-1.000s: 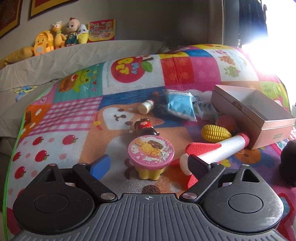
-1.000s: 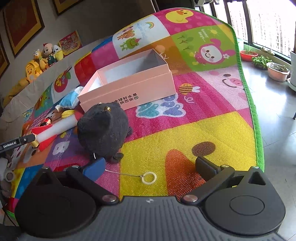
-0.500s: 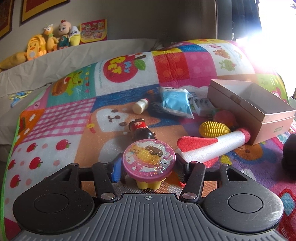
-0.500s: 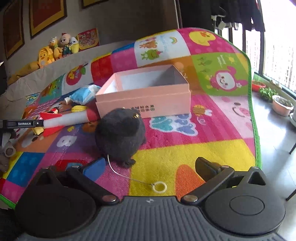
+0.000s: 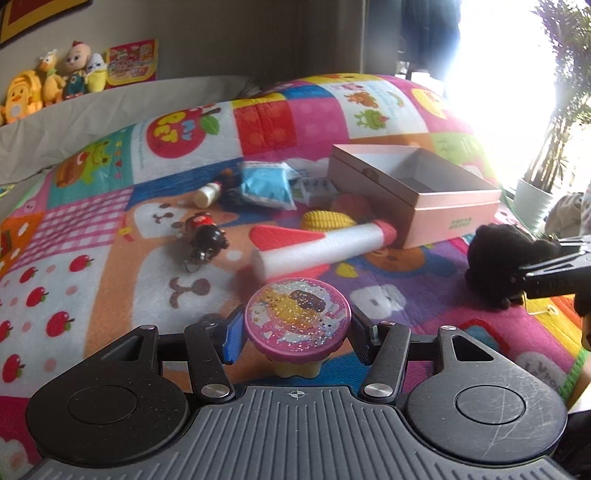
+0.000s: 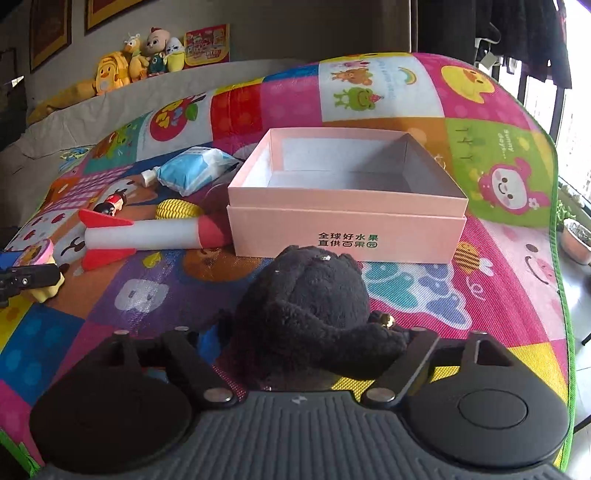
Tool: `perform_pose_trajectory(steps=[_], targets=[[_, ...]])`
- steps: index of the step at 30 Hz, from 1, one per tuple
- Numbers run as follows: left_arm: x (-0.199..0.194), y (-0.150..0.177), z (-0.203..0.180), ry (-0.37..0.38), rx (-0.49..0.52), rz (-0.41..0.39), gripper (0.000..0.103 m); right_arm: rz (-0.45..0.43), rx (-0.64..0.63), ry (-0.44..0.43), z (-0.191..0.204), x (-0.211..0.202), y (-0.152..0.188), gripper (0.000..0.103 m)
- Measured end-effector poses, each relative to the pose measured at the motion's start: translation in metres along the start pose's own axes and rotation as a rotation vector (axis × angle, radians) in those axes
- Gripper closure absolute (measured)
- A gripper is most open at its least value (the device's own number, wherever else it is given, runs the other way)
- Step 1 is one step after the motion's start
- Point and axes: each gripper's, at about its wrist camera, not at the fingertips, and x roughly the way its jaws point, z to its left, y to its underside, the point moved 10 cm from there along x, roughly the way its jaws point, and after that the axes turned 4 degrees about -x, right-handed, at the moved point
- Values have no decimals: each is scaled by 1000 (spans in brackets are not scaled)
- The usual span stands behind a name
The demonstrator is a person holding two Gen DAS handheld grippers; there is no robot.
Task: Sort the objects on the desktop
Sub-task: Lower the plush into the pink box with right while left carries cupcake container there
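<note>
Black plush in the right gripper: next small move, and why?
Probably lift the black plush and carry it forward over the pink box. The right gripper looks closed on it, and the box stands open and empty right ahead.

I'm working in a home living room. A bright patchwork cartoon play mat [image 6: 369,92] covers the surface, and at eleven o'clock yellow plush toys [image 6: 110,74] line a grey sofa back [image 5: 110,107] beneath framed wall pictures [image 6: 50,29].
</note>
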Motion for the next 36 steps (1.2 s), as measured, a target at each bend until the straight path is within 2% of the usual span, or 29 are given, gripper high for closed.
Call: perform_pose_trajectory(steps=[7,11,15,19,20,21,22,24,27,31,33,36], targets=[[1,-14,-63,140,136,-25,42,20,-18,-77,-4,-37,5,36],[7,-49,-97,200,223,-84,42,-10,-1,-104,-19,-64,-5,35],[26,-109,-123,228,273,-194,42,-153,27,-56,-48,-93,-55,35],[73,-162,-133,229,178,-239,41,-259,128,-47,-81,-90,-121,35],[84,-172,-134,222,161,-244,33,-271,169,-52,-89,-80,-140,35],[95,-178,-133,207,156,-240,19,-276,195,-62,-94,-70,-156,34],[102,-183,-130,192,151,-236,14,-280,213,-71,-97,-60,-168,33],[101,-182,-116,172,132,-230,8,-283,250,-52,-105,-33,-192,21],[83,-161,-85,131,143,-237,5,-285,250,-7,-109,-14,-198,21],[70,-108,-32,17,142,-152,4,-314,140,99,-102,-11,-177,19],[65,-83,-7,-27,99,-105,3,-304,76,149,-94,-9,-162,19],[53,-51,27,-89,7,-59,3,-275,-12,151,-73,-10,-137,16]])
